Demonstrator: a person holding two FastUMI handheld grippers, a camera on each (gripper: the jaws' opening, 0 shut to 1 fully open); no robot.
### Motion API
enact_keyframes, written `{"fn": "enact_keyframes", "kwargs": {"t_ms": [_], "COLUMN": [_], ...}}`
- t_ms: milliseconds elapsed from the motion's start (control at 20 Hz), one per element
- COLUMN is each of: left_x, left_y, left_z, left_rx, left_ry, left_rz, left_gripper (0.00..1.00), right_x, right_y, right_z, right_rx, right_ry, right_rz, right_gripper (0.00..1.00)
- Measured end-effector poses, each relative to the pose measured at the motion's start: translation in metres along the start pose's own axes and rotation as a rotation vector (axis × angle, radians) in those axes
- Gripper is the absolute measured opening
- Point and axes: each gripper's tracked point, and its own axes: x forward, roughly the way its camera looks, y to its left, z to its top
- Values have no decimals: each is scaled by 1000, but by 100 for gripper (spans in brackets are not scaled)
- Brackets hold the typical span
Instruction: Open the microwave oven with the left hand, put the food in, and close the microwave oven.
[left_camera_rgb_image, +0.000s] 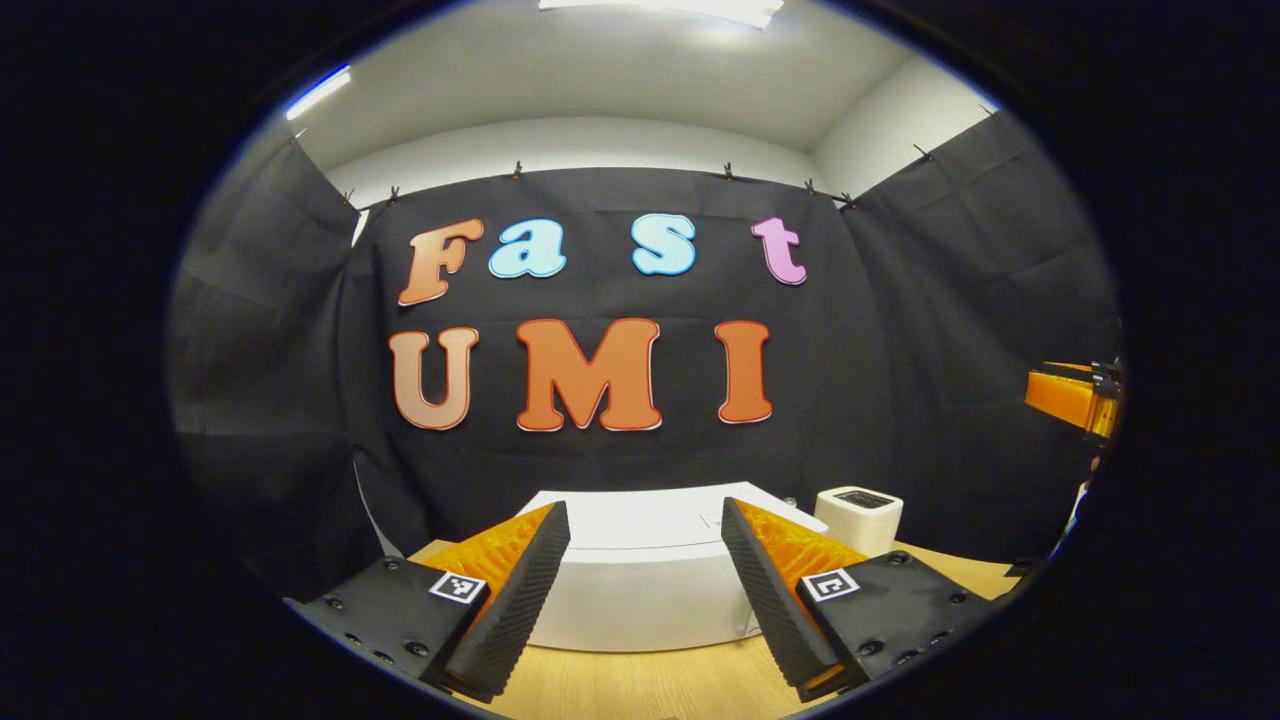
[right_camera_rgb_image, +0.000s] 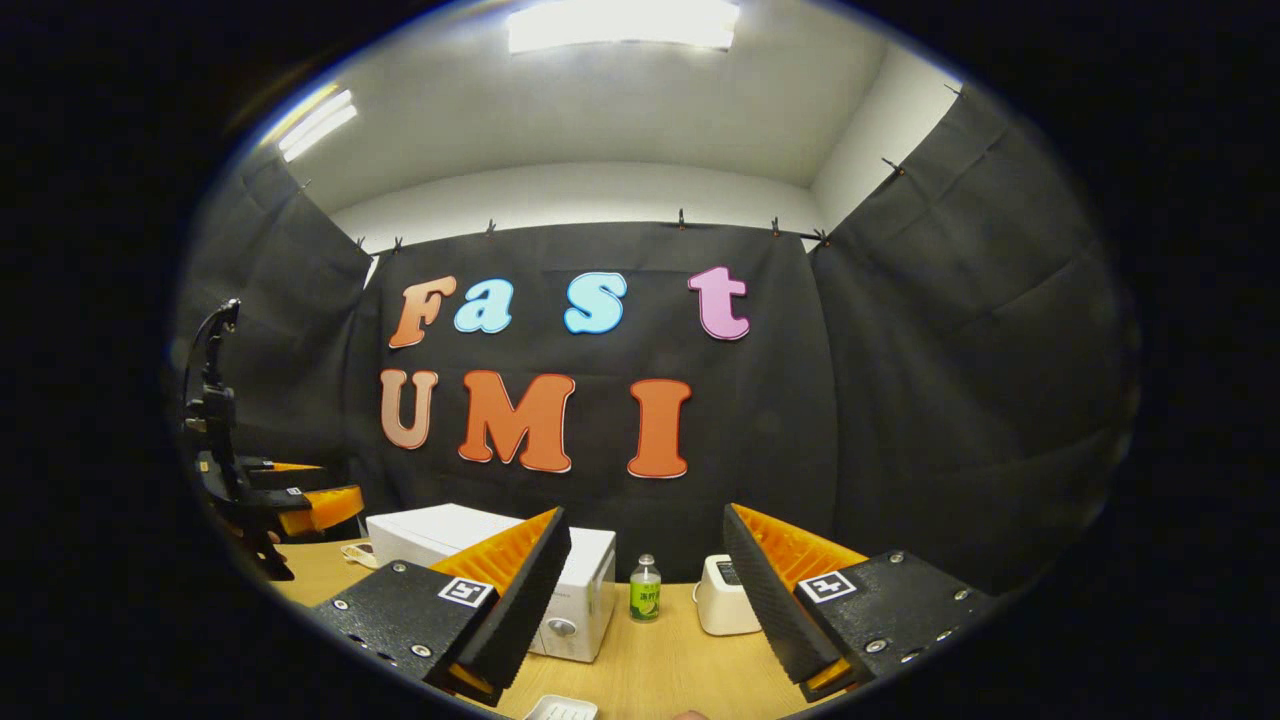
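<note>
The white microwave oven (left_camera_rgb_image: 640, 600) stands on the wooden table (left_camera_rgb_image: 640, 685), straight ahead of my left gripper (left_camera_rgb_image: 645, 505), and its door looks shut. That gripper is open, held short of the oven with nothing between its fingers. In the right gripper view the microwave oven (right_camera_rgb_image: 585, 585) is to the left, with a round knob on its front. My right gripper (right_camera_rgb_image: 645, 512) is open too and holds nothing. A small white dish (right_camera_rgb_image: 562, 708) lies on the table just below it; I cannot tell what is in it. The other hand-held gripper (right_camera_rgb_image: 285, 505) is at the far left.
A small white appliance (left_camera_rgb_image: 858, 518) stands to the right of the microwave oven. Between the two stands a green-labelled bottle (right_camera_rgb_image: 645, 590), beside that white appliance (right_camera_rgb_image: 722, 598). The right gripper's body (left_camera_rgb_image: 1075, 398) hangs at the right edge. Black cloth walls close the booth behind the table (right_camera_rgb_image: 690, 670).
</note>
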Motion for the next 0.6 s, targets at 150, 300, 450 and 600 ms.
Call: {"fn": "enact_keyframes", "kwargs": {"t_ms": [150, 300, 450, 600], "left_x": [13, 28, 45, 62], "left_y": [-34, -65, -89, -104], "left_z": [-30, -66, -108, -146], "left_rx": [6, -4, -18, -27], "left_ry": [15, 46, 112, 161], "left_rz": [-38, -71, -95, -98], "left_gripper": [100, 99, 96, 96], "right_x": [-7, -14, -22, -27], "right_y": [-12, -25, -32, -42], "right_z": [-28, -64, -101, -123], "right_rx": [-8, 6, 46, 73], "right_ry": [39, 96, 170, 201], "right_rz": [-31, -52, -40, -49], "right_gripper": [95, 95, 95, 95]}}
